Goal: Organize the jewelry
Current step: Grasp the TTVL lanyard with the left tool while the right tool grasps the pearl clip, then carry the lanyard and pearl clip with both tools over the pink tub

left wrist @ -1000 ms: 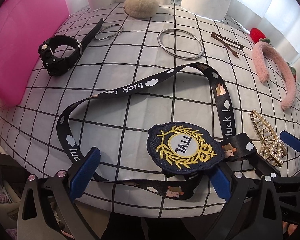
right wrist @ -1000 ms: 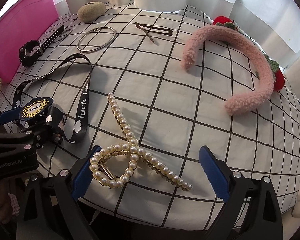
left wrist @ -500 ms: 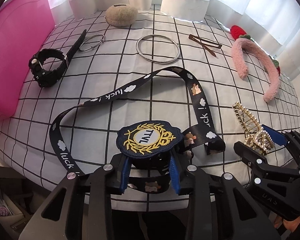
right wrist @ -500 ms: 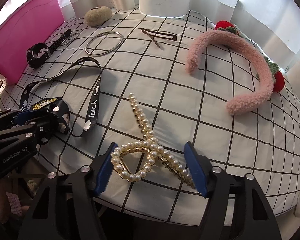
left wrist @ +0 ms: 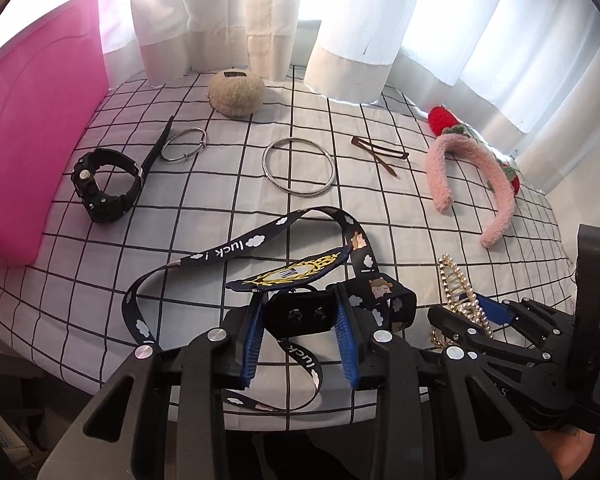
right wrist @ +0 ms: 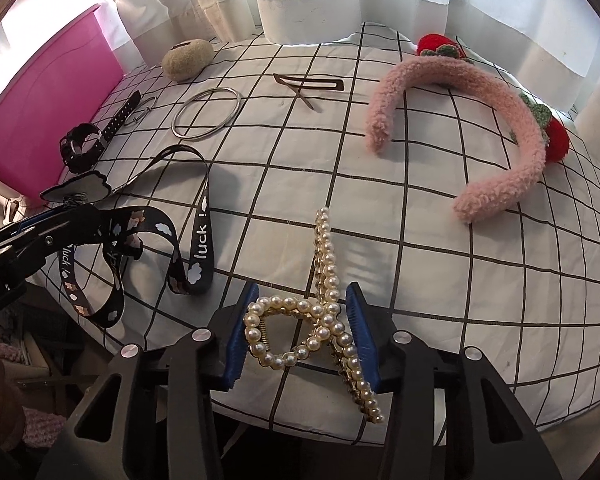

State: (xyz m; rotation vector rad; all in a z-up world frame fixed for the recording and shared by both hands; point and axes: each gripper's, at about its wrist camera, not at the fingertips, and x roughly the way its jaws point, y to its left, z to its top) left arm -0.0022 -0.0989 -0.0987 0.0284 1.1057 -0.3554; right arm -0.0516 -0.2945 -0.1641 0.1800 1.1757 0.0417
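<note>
A black lanyard [left wrist: 256, 240] printed with "luck" and clouds carries a dark embroidered badge [left wrist: 296, 272]. My left gripper [left wrist: 300, 320] is shut on the black holder under that badge and holds it raised off the checked cloth, with the strap hanging loose. It also shows at the left of the right wrist view, where the lanyard [right wrist: 204, 236] droops from it. A gold pearl hair claw [right wrist: 324, 248] lies near the front edge. The jaws of my right gripper [right wrist: 302, 328] are closing, and both blue pads touch the claw's looped end.
On the checked cloth [left wrist: 220, 208] lie a black watch [left wrist: 104, 184], a small ring [left wrist: 184, 144], a large bangle [left wrist: 298, 168], a brown hair pin [left wrist: 380, 152], a pink fluffy headband [left wrist: 496, 176] and a beige fuzzy pouch [left wrist: 236, 92]. A pink box [left wrist: 32, 140] stands left; curtains hang behind.
Both grippers went from wide open to closed. The left took the badge holder and lifted it, tilting the badge. The right closed in on the pearl hair claw.
</note>
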